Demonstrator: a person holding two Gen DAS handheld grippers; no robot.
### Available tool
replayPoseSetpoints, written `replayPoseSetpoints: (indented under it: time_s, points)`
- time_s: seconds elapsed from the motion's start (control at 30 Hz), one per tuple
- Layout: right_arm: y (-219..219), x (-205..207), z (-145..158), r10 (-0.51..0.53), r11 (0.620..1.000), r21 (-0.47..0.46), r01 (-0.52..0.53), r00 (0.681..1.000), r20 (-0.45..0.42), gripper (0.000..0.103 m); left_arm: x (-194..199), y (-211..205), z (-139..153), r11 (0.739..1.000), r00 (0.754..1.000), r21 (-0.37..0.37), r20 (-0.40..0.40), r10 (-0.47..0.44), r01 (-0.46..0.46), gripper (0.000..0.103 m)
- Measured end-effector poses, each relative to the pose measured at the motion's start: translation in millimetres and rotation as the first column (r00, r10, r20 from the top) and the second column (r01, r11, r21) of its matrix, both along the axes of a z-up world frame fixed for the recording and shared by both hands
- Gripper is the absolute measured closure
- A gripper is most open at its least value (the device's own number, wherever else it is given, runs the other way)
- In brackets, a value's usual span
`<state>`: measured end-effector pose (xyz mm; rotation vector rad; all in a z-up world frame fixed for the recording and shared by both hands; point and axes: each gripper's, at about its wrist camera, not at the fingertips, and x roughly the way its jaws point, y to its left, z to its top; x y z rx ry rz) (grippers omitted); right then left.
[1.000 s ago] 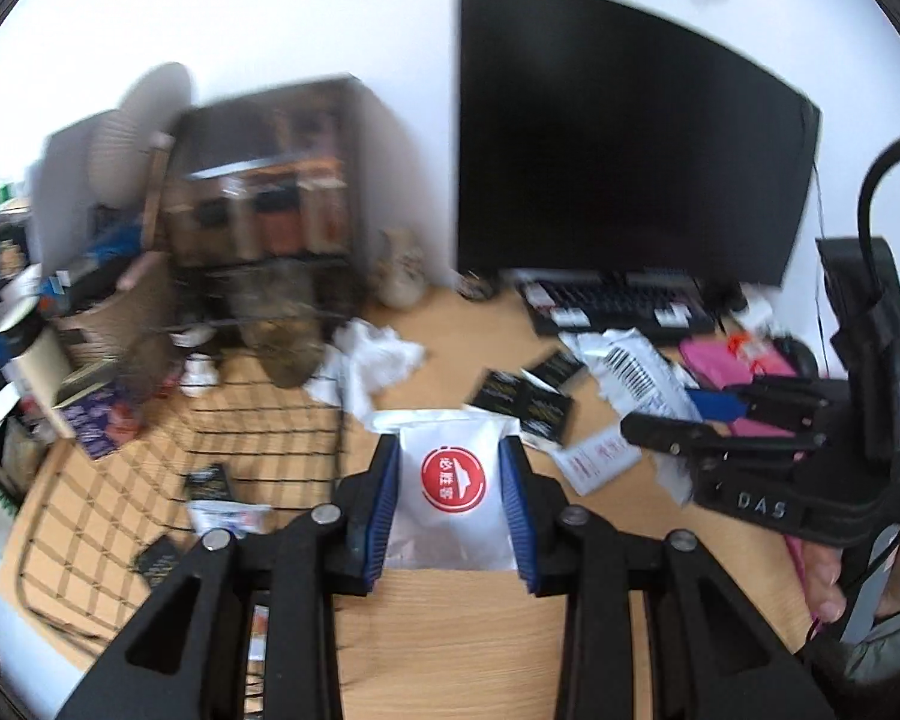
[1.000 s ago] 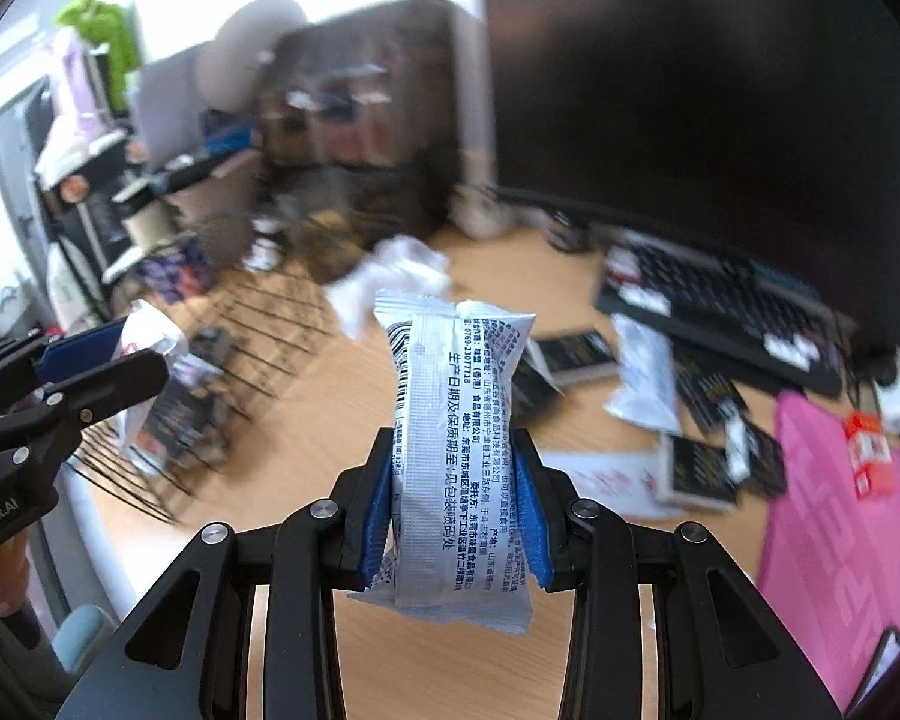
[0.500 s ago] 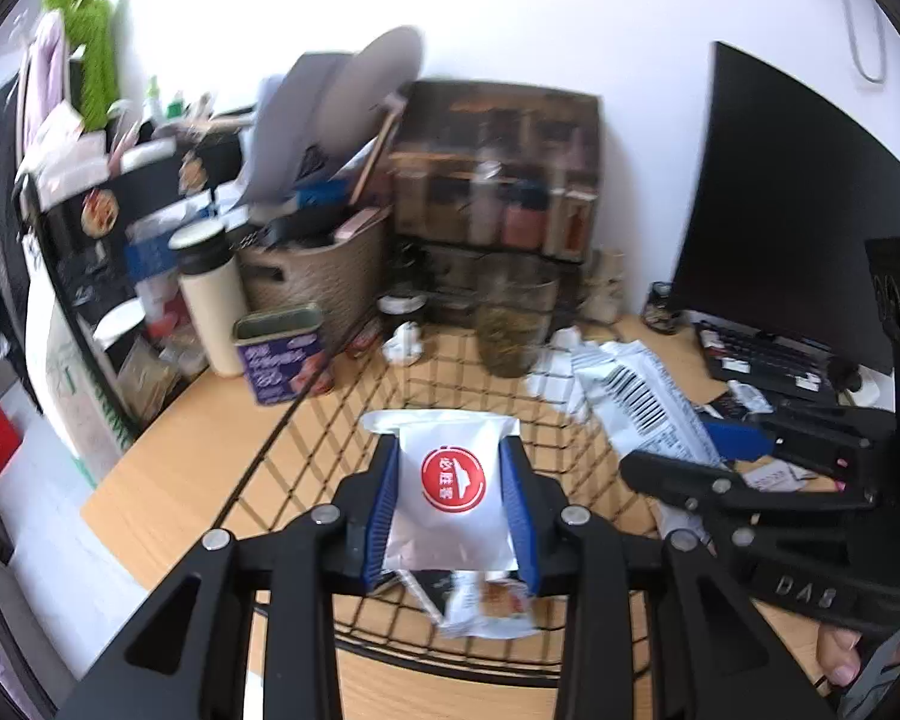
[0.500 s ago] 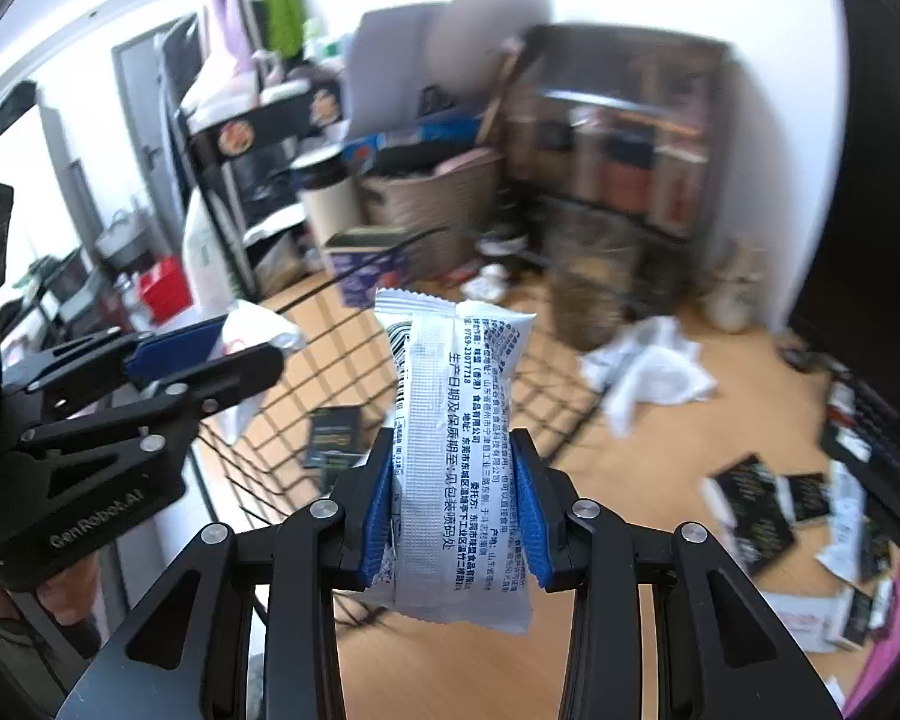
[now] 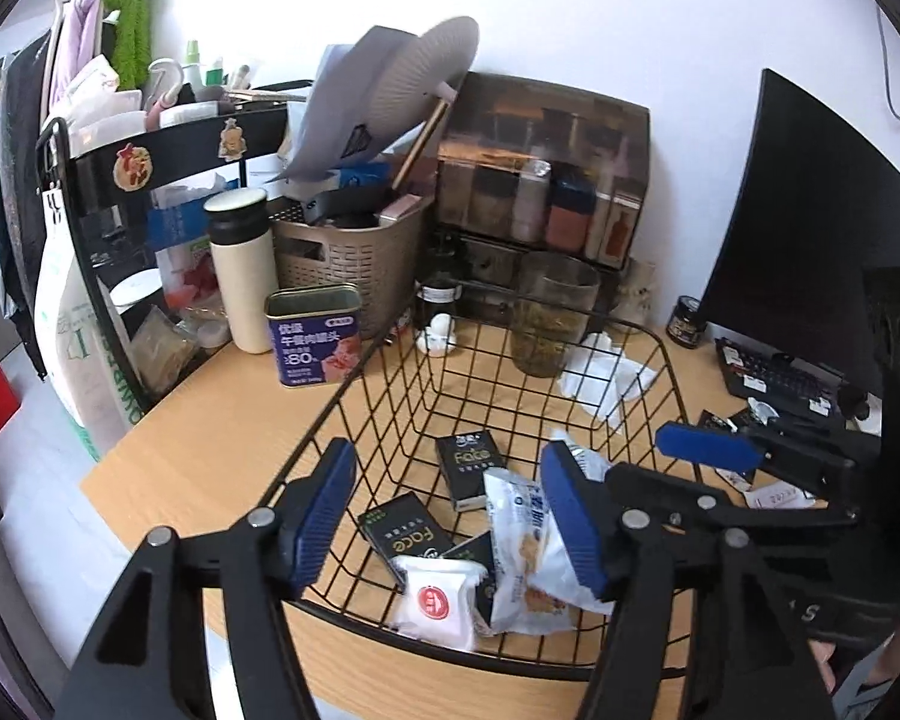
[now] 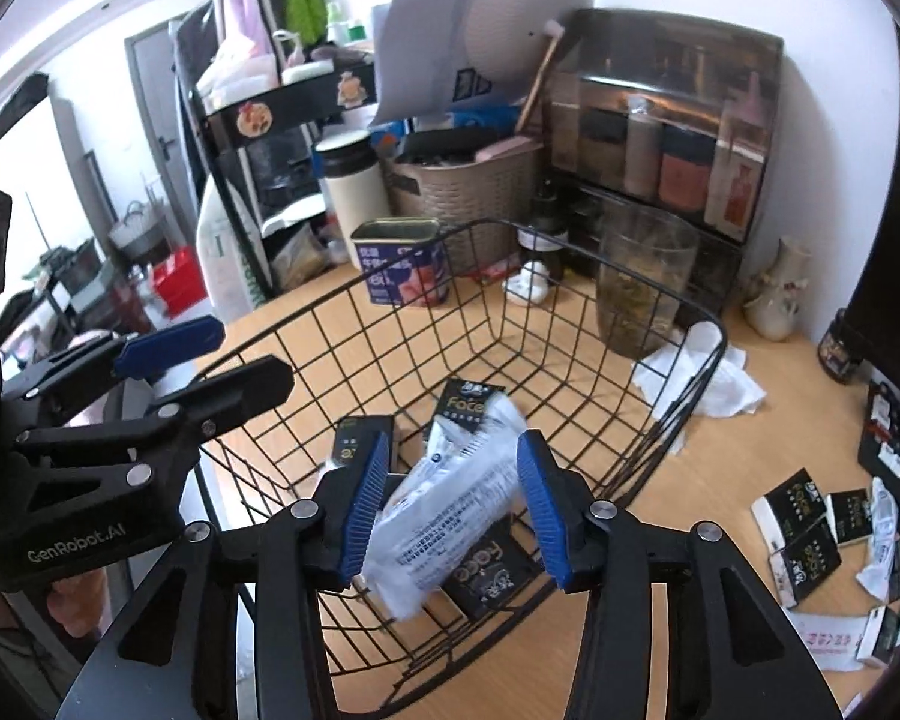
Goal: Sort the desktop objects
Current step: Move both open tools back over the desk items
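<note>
A black wire basket (image 5: pixel 366 363) (image 6: pixel 306 313) stands on the wooden desk with black sachets (image 5: pixel 405 531) and a snack packet (image 5: pixel 528 546) inside. My left gripper (image 5: pixel 450 468) (image 6: pixel 240 354) hangs over its near rim, jaws opening, with nothing between them. Below it in the basket lies a white packet with a red circle (image 5: pixel 432 600). My right gripper (image 6: pixel 455 444) (image 5: pixel 642 456) is beside it over the basket, jaws opening. A silver-white printed packet (image 6: pixel 450 504) sits tilted and loose between its pads.
Behind the basket stand a blue tin (image 5: pixel 315 336), a cream flask (image 5: pixel 240 270), a brown plastic basket (image 5: pixel 348 252) and a glass jar (image 5: pixel 555 312). A crumpled tissue (image 6: pixel 726 378) lies at its right. More sachets (image 6: pixel 810 534) lie by the keyboard (image 5: pixel 774 378) and monitor (image 5: pixel 810 240).
Both grippers swung left from the desk before the monitor to above the basket. The left let go of the red-circle packet, which dropped in. The right's jaws widened and its packet tipped over.
</note>
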<state>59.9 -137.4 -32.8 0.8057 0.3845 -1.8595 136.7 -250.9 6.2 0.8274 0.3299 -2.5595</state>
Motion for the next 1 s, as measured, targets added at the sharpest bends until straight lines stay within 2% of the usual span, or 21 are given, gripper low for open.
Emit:
replayPoseSetpoints:
  time_s: [0.33,0.6,0.8,1.0]
  points:
    - [32.8,-12.6,6.4,-0.049,0.999,-0.015,0.049,0.999,-0.002,0.057,-15.9,26.9,4.7,0.998,0.998,-0.019,-0.001,-0.067,0.067,0.034]
    - [87.8,-43.6,0.4,-0.170,0.985,-0.013,0.170,0.985,0.016,0.057,-43.9,63.8,4.0,0.984,0.984,-0.032,0.008,-0.178,0.178,0.034]
    - [147.5,-76.3,-7.6,-0.302,0.953,-0.001,0.302,0.953,0.033,0.057,-65.9,112.0,4.8,0.950,0.952,-0.049,0.016,-0.307,0.308,0.034]
    - [214.9,-105.8,-18.5,-0.430,0.903,0.007,0.430,0.901,0.052,0.057,-92.8,168.2,-1.3,0.897,0.899,-0.059,0.042,-0.436,0.437,0.034]
